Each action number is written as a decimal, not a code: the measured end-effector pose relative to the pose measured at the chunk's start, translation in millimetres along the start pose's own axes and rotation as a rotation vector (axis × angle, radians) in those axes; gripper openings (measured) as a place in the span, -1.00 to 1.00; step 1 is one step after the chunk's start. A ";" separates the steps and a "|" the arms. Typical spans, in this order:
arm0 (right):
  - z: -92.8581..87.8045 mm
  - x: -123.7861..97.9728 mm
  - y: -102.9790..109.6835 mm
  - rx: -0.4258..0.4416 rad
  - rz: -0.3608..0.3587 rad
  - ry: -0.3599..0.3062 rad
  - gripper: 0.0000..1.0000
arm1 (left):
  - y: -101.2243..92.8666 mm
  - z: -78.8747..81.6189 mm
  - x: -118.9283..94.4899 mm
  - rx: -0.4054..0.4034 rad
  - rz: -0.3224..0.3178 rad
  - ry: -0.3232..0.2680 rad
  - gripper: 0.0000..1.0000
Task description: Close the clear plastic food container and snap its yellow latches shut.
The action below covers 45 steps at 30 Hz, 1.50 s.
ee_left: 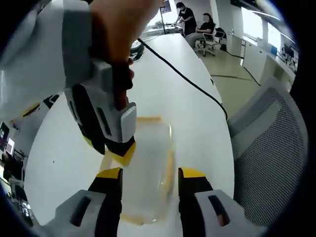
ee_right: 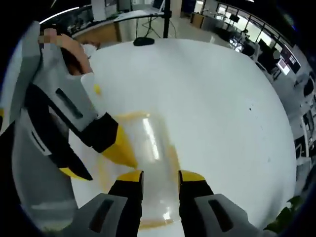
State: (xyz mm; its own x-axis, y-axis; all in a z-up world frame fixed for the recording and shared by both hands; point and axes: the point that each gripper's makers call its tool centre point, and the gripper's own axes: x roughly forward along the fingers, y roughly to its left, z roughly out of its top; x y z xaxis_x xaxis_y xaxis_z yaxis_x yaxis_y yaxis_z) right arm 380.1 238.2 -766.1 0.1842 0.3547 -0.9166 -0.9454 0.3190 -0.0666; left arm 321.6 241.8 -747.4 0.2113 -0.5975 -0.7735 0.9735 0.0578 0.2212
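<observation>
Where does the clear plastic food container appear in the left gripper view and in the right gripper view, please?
Left gripper view: the clear container lies low at centre on the white table, reaching between this view's own jaws.
Right gripper view: the container lies low at centre, between this view's own jaws, with the other gripper's yellow tips at its left edge.
Shared landmark: the white table beneath it.

White table [ee_left: 197, 118], grey mesh chair [ee_left: 271, 148], bright office windows [ee_left: 254, 19].
</observation>
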 end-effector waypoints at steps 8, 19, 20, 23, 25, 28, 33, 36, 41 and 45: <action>-5.9 -15.4 8.9 0.065 -0.028 -0.044 -0.34 | 2.7 0.1 -14.6 -0.031 -0.019 -0.023 -0.06; -9.9 -28.4 28.3 0.037 -0.028 -0.072 -0.17 | -0.2 -7.0 -21.7 -0.045 -0.087 -0.014 0.11; -10.2 -29.5 27.9 0.037 -0.028 -0.071 -0.12 | 0.0 -8.6 -21.6 -0.045 -0.091 -0.007 0.13; -12.8 -30.7 27.9 0.029 -0.024 -0.065 -0.12 | 1.7 -13.5 -22.3 -0.049 -0.112 0.009 0.15; -13.7 -30.4 30.2 0.007 -0.006 -0.067 -0.12 | 2.0 -13.5 -23.1 -0.041 -0.124 0.006 0.15; -13.4 -28.9 35.0 -0.040 0.022 -0.073 -0.09 | 4.1 -16.6 -21.8 -0.052 -0.135 0.039 0.17; -13.0 -28.0 34.4 -0.085 0.032 -0.077 -0.03 | 10.4 -14.4 -19.4 -0.049 -0.149 0.046 0.19; -13.7 -27.0 31.5 -0.101 0.037 -0.075 0.02 | 14.3 -16.1 -17.6 -0.064 -0.160 0.055 0.19; -16.3 -25.9 29.3 -0.118 0.043 -0.060 0.11 | 19.6 -22.5 -14.9 -0.054 -0.167 0.079 0.21; -20.1 -23.1 29.6 -0.134 0.053 -0.044 0.17 | 20.4 -24.8 -15.2 -0.051 -0.168 0.089 0.23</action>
State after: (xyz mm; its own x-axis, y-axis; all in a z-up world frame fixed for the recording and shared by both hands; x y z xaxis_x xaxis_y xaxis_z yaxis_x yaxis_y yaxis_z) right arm 342.5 221.8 -754.8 0.1417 0.4070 -0.9024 -0.9811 0.1793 -0.0731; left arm 340.4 271.9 -745.9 0.0499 -0.5290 -0.8471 0.9984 0.0046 0.0560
